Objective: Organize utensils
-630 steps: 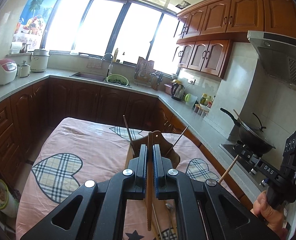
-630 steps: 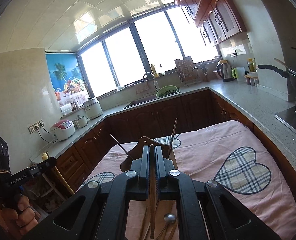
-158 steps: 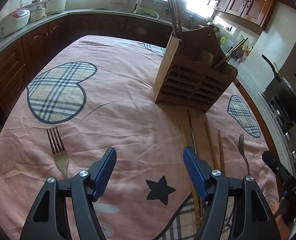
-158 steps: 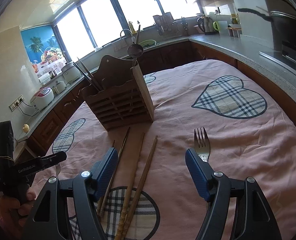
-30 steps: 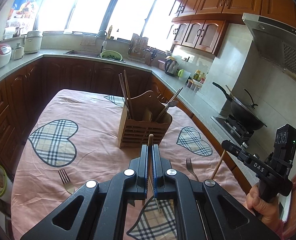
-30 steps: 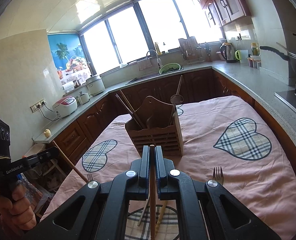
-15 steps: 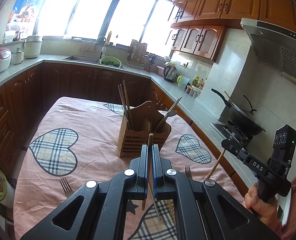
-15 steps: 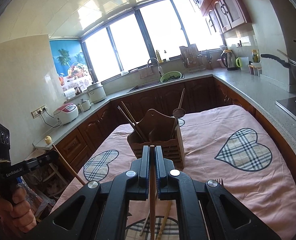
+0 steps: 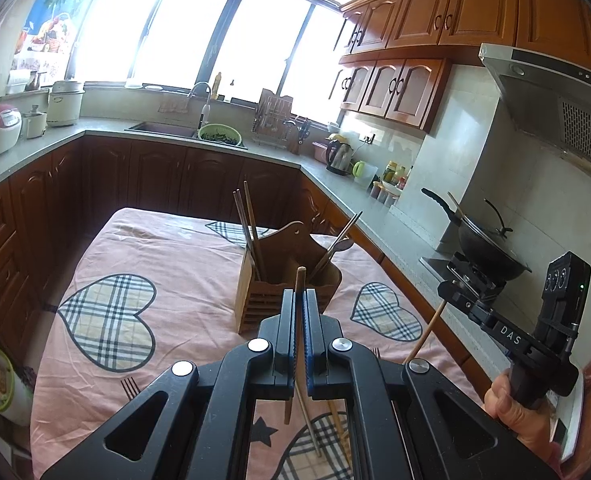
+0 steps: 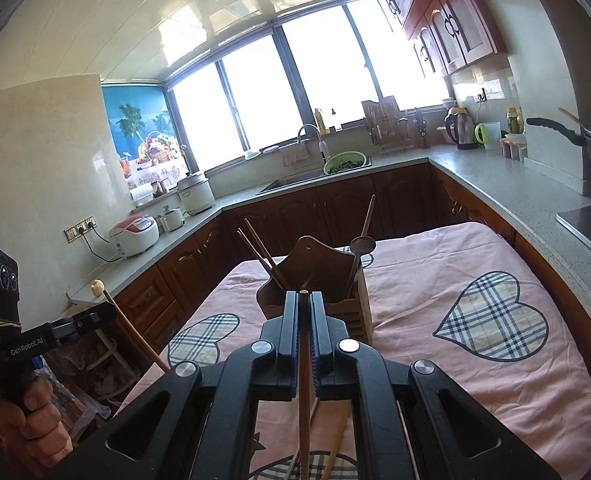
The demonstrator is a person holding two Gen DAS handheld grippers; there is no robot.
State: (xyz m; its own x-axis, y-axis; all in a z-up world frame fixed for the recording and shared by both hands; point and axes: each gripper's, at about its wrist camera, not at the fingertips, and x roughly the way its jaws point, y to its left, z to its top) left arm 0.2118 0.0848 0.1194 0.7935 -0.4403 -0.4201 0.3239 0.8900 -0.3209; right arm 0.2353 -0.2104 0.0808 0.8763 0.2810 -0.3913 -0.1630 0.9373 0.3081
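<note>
1. Left wrist view: the left tongs (image 9: 299, 300) are clamped shut on a wooden chopstick (image 9: 298, 280), its tip standing up past the pads, in front of the wooden utensil holder (image 9: 283, 284).
2. Right wrist view: the right tongs (image 10: 304, 304) are likewise pinched shut on a second chopstick (image 10: 304, 360), which runs down between the pads toward the camera.
3. About five seconds ago both tongs gaped wide and low over loose chopsticks and forks lying in front of the holder; now each has one stick lifted clear of the pink tablecloth (image 9: 183, 256). Over the last second the holder has drawn a little nearer in both views.
4. I read that as pickup done and carrying under way; dropping the sticks into the holder remains.
5. The holder already carries two chopsticks in its left compartment (image 9: 247, 220) and a ladle (image 10: 361, 245) on its right side.
6. More chopsticks (image 9: 337, 428) and two forks (image 9: 129, 386) lie on the tabletop in front of the holder.
</note>
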